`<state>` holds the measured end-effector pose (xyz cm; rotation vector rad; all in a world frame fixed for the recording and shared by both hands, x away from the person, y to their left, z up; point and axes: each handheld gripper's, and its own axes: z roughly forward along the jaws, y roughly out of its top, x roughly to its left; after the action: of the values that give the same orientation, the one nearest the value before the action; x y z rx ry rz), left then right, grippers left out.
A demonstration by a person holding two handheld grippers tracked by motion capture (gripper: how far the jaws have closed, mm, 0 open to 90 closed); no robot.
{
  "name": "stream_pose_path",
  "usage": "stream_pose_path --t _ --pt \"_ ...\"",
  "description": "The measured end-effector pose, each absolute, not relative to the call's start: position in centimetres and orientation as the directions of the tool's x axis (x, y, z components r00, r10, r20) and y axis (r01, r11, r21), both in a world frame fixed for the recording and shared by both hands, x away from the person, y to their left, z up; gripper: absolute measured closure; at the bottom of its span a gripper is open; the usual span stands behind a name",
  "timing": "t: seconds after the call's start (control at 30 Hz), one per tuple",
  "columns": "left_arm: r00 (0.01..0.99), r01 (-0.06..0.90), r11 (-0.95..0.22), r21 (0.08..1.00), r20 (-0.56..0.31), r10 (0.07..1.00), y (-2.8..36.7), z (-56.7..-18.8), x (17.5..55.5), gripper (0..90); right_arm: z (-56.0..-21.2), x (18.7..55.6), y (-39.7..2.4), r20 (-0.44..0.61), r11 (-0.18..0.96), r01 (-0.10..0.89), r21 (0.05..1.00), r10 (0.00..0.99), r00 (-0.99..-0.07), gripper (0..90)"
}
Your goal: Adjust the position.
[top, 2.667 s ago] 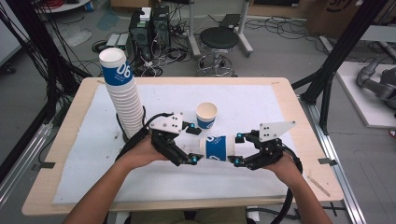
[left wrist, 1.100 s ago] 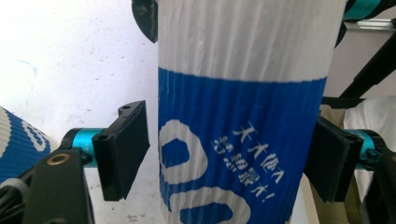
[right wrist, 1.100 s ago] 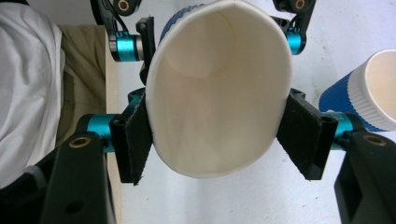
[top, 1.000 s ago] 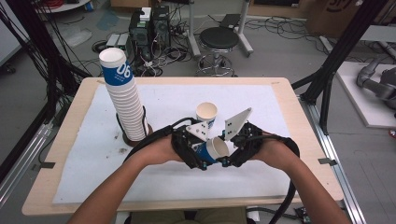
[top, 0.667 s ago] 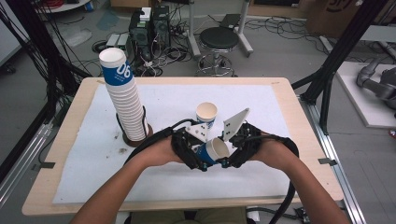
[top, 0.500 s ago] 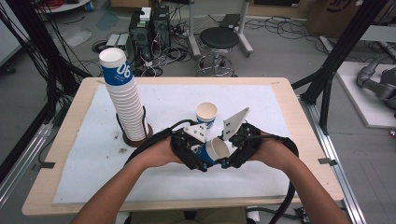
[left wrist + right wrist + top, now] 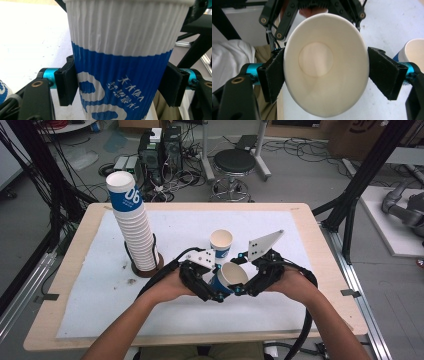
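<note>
I have the table (image 7: pixel 90 285) under its white sheet, and at its left the tall stack of cups (image 7: pixel 134 230) standing in a dark holder, leaning a little at the top. Near the middle one loose cup (image 7: pixel 221 243) stands upright on the sheet, just behind my hands.

Both grippers meet over the near half of the table around a single paper cup (image 7: pixel 229 278), tipped so its mouth faces the right gripper (image 7: pixel 240 289). The left gripper (image 7: pixel 216 296) is clamped on the blue part of the cup's wall; in the left gripper view both pads press into the ribbed paper (image 7: pixel 120 75). The right gripper's jaws have just been opening: in the right gripper view the cup's rim (image 7: pixel 325 65) sits between them, squeezed to an oval, the left pad touching and the right pad barely off it.

My worries, as I judge them: the left grip is the only firm hold, and thin paper can buckle or slip out if I squeeze or twist. Drawing the right gripper back carelessly could snag the rim and drag the cup loose, or bump the standing cup behind.
</note>
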<state>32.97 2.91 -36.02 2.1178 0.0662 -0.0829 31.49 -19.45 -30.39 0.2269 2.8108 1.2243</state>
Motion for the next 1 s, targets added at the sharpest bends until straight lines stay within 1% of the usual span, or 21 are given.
stream_pose_path --t 0.1,0.23,0.33,0.53,0.6,0.8,1.0 --pt "0.996 0.087 -0.509 0.856 -0.090 0.018 3.0 -36.2 33.0 26.9 -30.5 31.5 -19.5 0.006 0.656 0.117 0.746 0.169 -0.986 20.0" --pt "0.997 0.078 -0.526 0.847 -0.081 0.017 3.1 -36.6 33.0 27.6 -30.3 31.5 -19.7 0.004 0.622 0.109 0.775 0.168 -0.986 20.0" --pt "0.996 0.090 -0.508 0.857 -0.087 0.031 3.4 -36.9 33.0 27.5 -29.9 31.4 -20.1 0.008 0.591 0.107 0.799 0.167 -0.986 20.0" --pt "0.994 0.106 -0.481 0.871 -0.090 0.057 3.9 -37.3 33.2 27.4 -30.1 31.4 -21.8 0.006 0.529 0.129 0.839 0.227 -0.974 20.0" --pt "0.994 0.108 -0.467 0.877 -0.086 0.069 4.1 -37.5 33.2 27.4 -30.5 31.3 -22.7 0.012 0.501 0.145 0.853 0.260 -0.966 20.0" --pt "0.989 0.125 -0.388 0.913 -0.085 0.120 4.8 -37.9 33.5 26.6 -31.6 31.2 -25.5 0.016 0.415 0.196 0.888 0.400 -0.917 20.0" --pt "0.983 0.136 -0.307 0.942 -0.089 0.163 5.4 -38.7 33.8 26.3 -33.0 31.2 -28.3 0.017 0.351 0.251 0.902 0.553 -0.833 20.0"
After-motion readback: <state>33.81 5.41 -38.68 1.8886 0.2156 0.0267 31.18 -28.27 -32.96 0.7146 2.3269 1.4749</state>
